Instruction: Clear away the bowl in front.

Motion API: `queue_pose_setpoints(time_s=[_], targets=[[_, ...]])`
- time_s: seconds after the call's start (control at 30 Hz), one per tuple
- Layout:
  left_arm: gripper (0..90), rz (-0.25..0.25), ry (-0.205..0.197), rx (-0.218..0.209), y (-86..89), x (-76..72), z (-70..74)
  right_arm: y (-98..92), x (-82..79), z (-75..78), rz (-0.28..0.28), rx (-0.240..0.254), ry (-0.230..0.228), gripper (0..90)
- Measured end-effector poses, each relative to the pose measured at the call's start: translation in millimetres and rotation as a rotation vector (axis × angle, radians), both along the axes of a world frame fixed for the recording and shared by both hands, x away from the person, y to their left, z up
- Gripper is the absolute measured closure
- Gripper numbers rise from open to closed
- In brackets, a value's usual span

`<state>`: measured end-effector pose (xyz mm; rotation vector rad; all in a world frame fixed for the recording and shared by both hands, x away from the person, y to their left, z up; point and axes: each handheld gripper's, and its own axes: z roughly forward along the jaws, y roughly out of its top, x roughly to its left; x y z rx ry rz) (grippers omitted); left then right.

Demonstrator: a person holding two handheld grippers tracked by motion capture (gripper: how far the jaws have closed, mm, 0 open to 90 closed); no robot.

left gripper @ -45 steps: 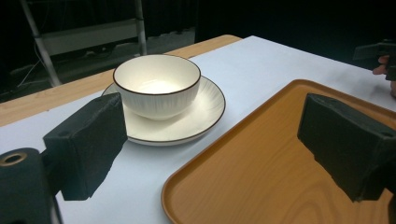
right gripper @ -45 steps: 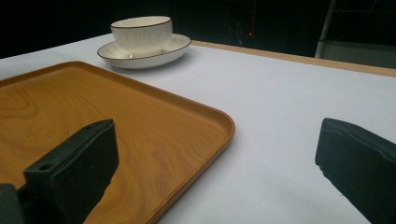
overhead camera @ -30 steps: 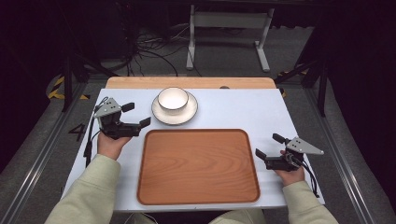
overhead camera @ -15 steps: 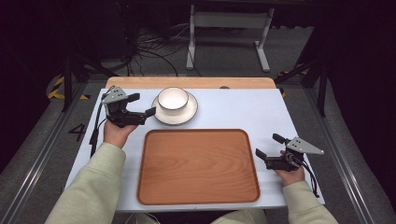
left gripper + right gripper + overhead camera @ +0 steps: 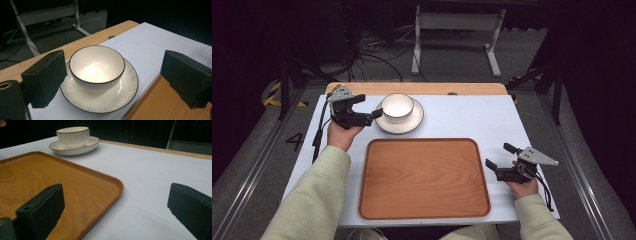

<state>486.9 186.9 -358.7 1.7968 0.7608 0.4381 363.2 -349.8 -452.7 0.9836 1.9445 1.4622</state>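
A white bowl [image 5: 397,107] with a dark rim sits empty on a white saucer [image 5: 400,123], at the far side of the white table [image 5: 462,117], just beyond the far left corner of the wooden tray [image 5: 423,178]. The left gripper [image 5: 371,105] is right there at the saucer's left edge, jaws spread wide and holding nothing; in the left gripper view the bowl [image 5: 97,67] sits between the two black jaws, the saucer [image 5: 100,97] running under the left one, though whether a jaw actually touches the rim is hard to call from here. The left hand [image 5: 341,134] grips the tool from the near side, pale green sleeve [image 5: 314,192] trailing back. The tray lies bare in the middle of the table. Over at its right edge, well apart from the bowl, the right gripper [image 5: 498,155] rests low by the table in the right hand [image 5: 522,185], jaws wide apart and empty; in its own view one jaw hangs over the tray [image 5: 75,192], the other over bare table [image 5: 150,182], with bowl [image 5: 73,135] and saucer [image 5: 75,147] far off.
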Motion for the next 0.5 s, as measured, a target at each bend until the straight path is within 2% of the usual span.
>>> queue_pose_setpoints(time_s=[0.07,0.27,0.5], targets=[[7.7,-0.002,-0.002,-0.001,-1.8,1.8,1.5,-0.3,0.2,0.2,-0.004,-0.004,0.003,1.6],[7.8,-0.022,-0.025,0.036,-7.3,8.2,8.7,0.0,0.3,0.3,-0.011,-0.008,0.012,0.2],[7.1,-0.052,-0.012,0.074,-14.3,18.0,14.3,1.1,0.1,0.6,-0.004,-0.021,0.016,0.2]])
